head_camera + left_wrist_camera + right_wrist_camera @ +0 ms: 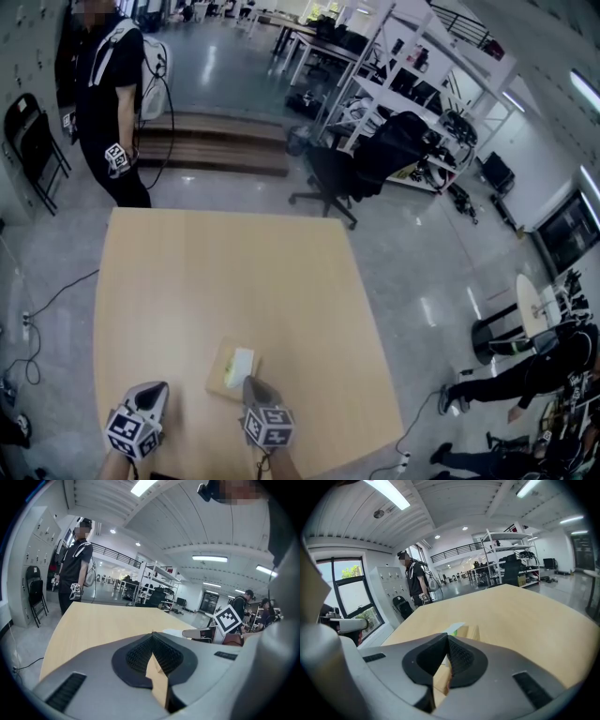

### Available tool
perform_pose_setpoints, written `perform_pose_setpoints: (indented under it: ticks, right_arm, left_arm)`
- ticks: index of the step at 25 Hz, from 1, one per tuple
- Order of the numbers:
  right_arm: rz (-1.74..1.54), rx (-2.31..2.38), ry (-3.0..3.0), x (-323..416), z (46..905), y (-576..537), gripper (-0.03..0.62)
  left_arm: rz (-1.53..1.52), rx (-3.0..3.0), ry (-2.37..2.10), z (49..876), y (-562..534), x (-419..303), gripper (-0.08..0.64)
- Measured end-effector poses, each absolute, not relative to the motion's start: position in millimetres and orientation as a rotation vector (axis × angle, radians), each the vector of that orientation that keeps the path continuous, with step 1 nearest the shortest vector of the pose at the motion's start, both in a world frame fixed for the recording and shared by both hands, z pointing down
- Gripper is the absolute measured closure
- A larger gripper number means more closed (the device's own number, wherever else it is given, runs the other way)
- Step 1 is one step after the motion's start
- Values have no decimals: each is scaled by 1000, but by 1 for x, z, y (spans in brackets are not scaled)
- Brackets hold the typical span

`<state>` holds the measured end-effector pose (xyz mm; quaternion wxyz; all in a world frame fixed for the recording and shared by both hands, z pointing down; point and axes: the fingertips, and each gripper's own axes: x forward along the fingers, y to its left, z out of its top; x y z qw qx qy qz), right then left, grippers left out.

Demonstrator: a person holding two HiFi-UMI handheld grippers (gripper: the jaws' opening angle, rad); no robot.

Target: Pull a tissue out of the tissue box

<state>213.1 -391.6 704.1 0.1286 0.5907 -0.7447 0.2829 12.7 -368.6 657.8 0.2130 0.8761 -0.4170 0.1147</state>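
Left gripper (153,392) idles, my fingers together; right gripper (250,382), fingers together, sits at the flat tan cardboard tissue box (223,373), staged to pinch.

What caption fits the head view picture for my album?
Left gripper and right gripper, both shut, near the tissue box on the table.

A flat tan box (228,371) is lying on the bench (234,272) near its front edge, and a white tissue (240,360) is showing at its top opening.
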Motion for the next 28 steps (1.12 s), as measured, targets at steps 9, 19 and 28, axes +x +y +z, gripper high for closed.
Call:
perform_pose_setpoints:
  ticks: [9,19,28]
  right_arm:
    - [797,1731,-2183,213,692,-393,592]
    - [766,1765,-2205,214,672,-378,592]
    - [740,1816,-2232,216,652,-366,592]
  left_arm:
    - [303,2447,-1171,651,-369,12,552]
    - [268,2460,-1196,638,-363,8,552]
    - [240,2491,-1201,624,-356,4,552]
